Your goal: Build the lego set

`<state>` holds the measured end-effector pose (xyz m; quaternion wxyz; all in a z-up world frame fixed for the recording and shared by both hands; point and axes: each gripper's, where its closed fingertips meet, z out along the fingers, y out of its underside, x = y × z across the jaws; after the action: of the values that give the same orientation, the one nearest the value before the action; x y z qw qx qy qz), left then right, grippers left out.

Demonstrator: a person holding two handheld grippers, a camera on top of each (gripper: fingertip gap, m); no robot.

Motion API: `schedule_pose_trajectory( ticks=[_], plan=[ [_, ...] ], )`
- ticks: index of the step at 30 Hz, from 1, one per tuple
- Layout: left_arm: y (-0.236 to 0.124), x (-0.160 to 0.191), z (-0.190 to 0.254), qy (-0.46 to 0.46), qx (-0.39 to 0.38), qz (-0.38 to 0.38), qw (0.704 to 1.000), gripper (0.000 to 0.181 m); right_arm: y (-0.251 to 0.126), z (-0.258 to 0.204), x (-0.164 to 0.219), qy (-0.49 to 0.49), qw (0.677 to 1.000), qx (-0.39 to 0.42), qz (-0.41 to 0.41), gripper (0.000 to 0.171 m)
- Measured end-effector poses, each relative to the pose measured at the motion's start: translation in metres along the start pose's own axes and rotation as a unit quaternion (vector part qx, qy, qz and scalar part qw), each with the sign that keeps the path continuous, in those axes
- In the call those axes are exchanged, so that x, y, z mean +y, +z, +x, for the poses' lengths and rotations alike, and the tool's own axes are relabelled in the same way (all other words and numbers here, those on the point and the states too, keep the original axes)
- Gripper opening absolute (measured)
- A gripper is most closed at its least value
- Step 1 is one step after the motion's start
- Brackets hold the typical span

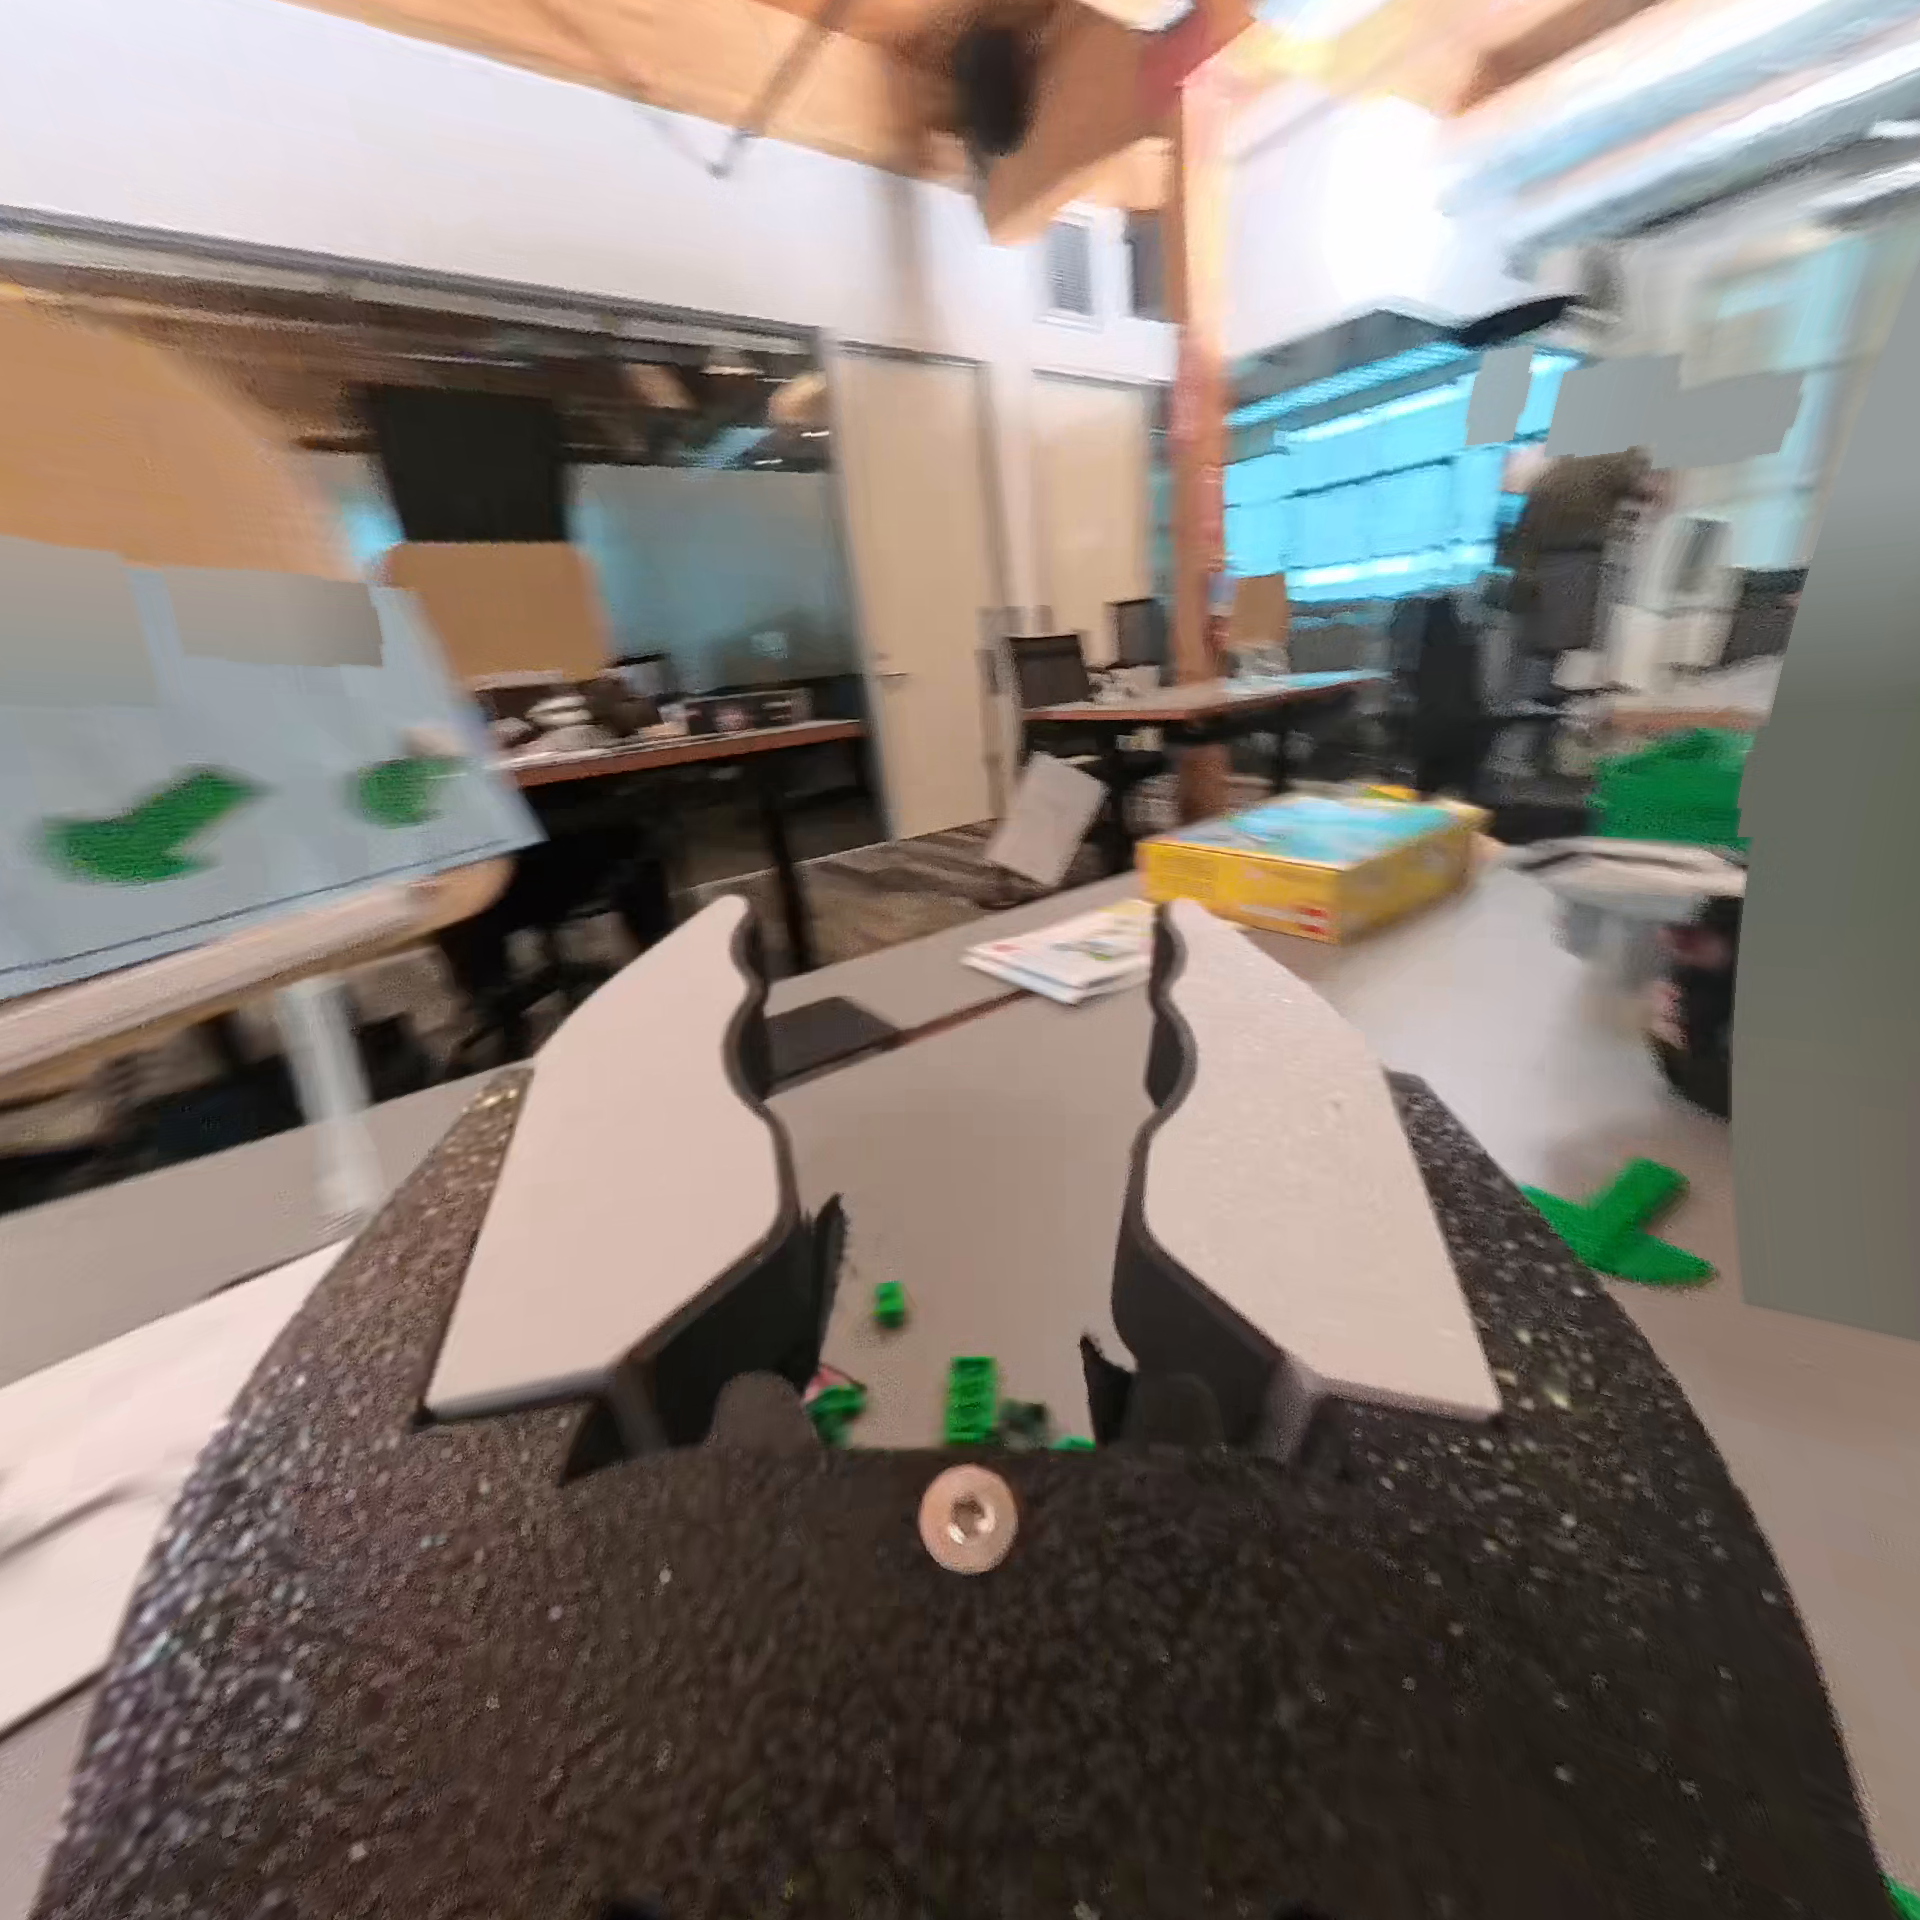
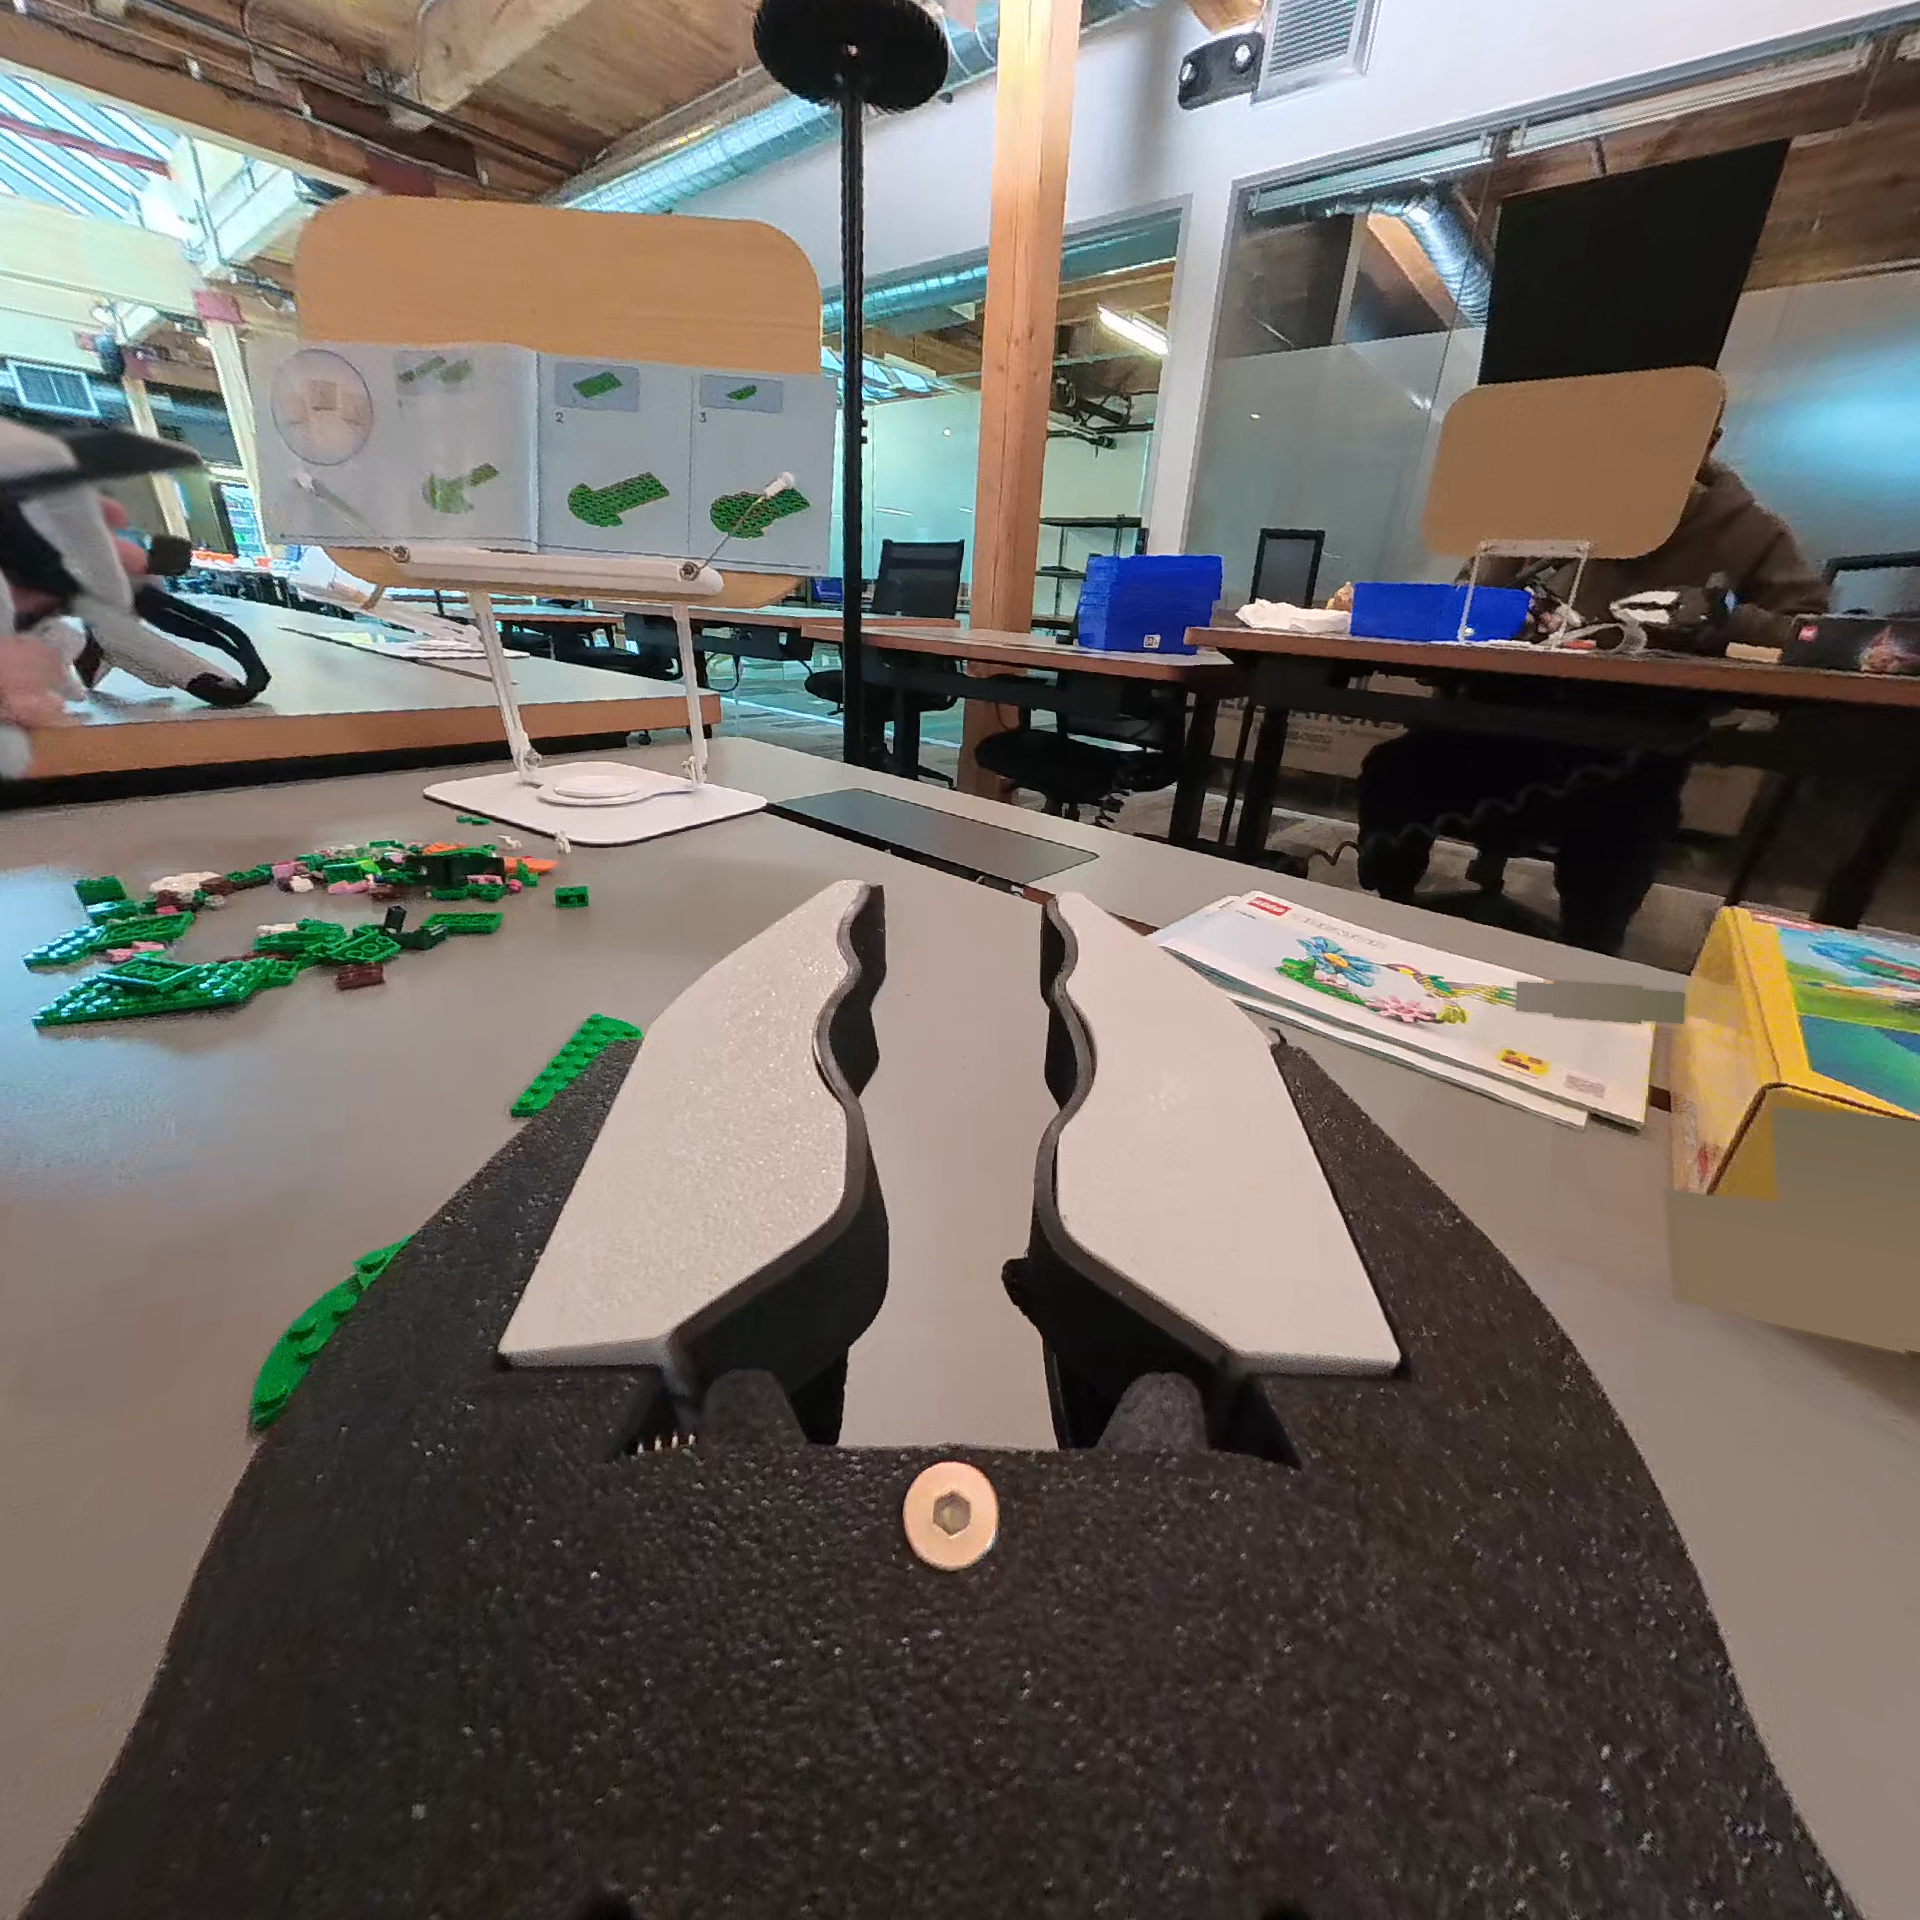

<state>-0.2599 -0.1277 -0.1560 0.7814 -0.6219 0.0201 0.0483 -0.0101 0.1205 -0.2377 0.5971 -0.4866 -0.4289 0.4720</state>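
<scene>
My left gripper is open and empty, held above the grey table; this view is motion-blurred. Small green bricks lie on the table below its fingers. A green plate assembly lies to its right. My right gripper is open with a narrower gap and holds nothing. A long green plate and a rounded green plate lie partly hidden under its left side. A pile of loose pieces, mostly green, lies at the left. The left gripper shows at the far left edge, raised.
An instruction page on a white stand stands at the back of the table. A booklet and a yellow box lie at the right. A black panel sits in the table top. A person sits at a far table. The left gripper's tips are roughly 35 centimetres from the right gripper's. The green plate assembly sits 15 centimetres or so from the ends of my right fingers.
</scene>
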Motion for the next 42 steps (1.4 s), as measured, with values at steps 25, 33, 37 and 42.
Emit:
schedule_pose_trajectory(
  ticks=[25,33,37,42],
  plan=[
    [-0.086,0.165,0.071,-0.016,0.085,-0.477,0.875,0.06,0.015,-0.016,0.019,-0.093,0.993,-0.018,-0.066,0.023],
    [-0.083,0.176,0.069,-0.027,0.04,-0.483,0.874,0.064,0.016,-0.017,0.019,-0.096,0.993,-0.021,-0.068,0.023],
    [-0.082,0.177,0.064,-0.036,0.026,-0.487,0.872,0.048,0.016,-0.017,0.02,-0.099,0.992,-0.022,-0.069,0.023],
    [-0.081,0.177,0.065,-0.033,0.041,-0.489,0.871,0.032,0.016,-0.018,0.021,-0.104,0.992,-0.024,-0.072,0.023]
  ],
)
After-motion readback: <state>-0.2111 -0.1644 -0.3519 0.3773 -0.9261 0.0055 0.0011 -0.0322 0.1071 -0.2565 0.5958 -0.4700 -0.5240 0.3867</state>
